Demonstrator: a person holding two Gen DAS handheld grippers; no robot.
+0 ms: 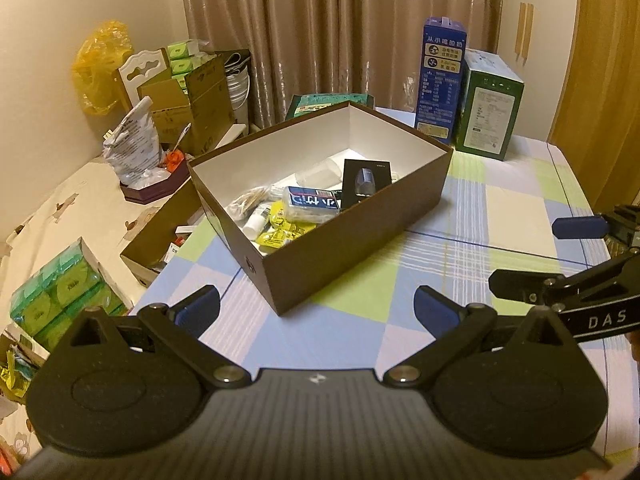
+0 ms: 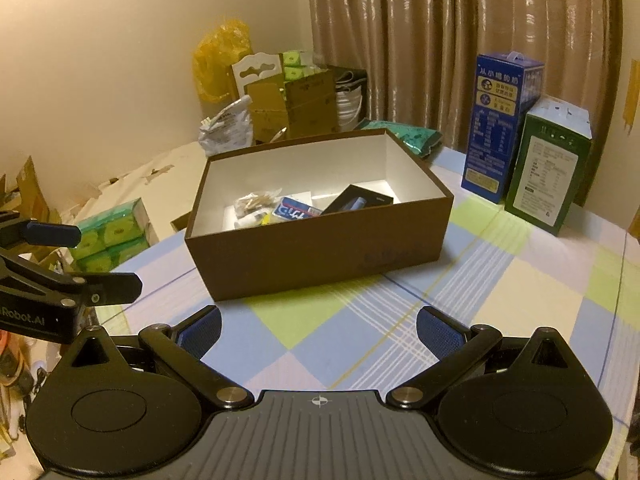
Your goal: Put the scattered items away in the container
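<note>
With the small items already lying in the brown box (image 1: 320, 216) just ahead of both sets of spread, empty jaws and the checked table (image 2: 400, 320) beneath them bare, probably at the closing step, calling only for a last look around for strays.

The left gripper (image 1: 316, 312) hovers with fingers (image 1: 198, 308) spread wide and empty over the checked worktop (image 1: 500, 216). Ahead stands the brown box (image 1: 320, 248), holding a black carton (image 1: 366, 184), a blue-and-white pack (image 1: 312, 204) and yellow sachets (image 1: 278, 228). The right gripper (image 1: 536, 256) enters from the right.
</note>
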